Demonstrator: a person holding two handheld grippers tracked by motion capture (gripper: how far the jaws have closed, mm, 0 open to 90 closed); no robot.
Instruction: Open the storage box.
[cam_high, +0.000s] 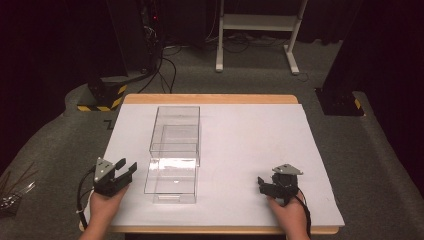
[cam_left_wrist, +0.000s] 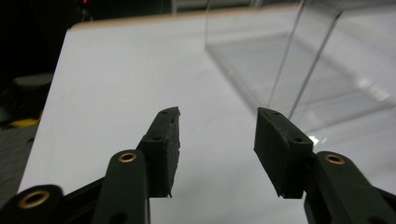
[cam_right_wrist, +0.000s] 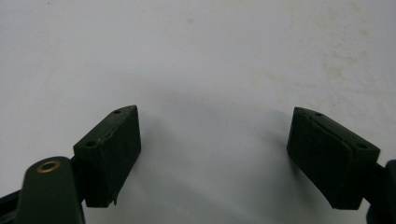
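Left tool (cam_high: 126, 167) released, jaws apart, just beside clear drawer (cam_high: 171, 180) pulled from acrylic box (cam_high: 176, 131). Right tool (cam_high: 261, 184) released, well apart on white bench (cam_high: 250, 130).

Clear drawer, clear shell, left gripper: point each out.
clear drawer (cam_high: 171, 181), high view, its floor.
clear shell (cam_high: 176, 131), high view, its top panel.
left gripper (cam_left_wrist: 217, 151), left gripper view, midway between its open fingertips.

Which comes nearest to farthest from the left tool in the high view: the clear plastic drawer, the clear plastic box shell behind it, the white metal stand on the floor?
From the left tool:
1. Clear plastic drawer, just to its right, near the table's front.
2. Clear plastic box shell, farther back on the white table.
3. White metal stand, beyond the table's far edge on the floor.
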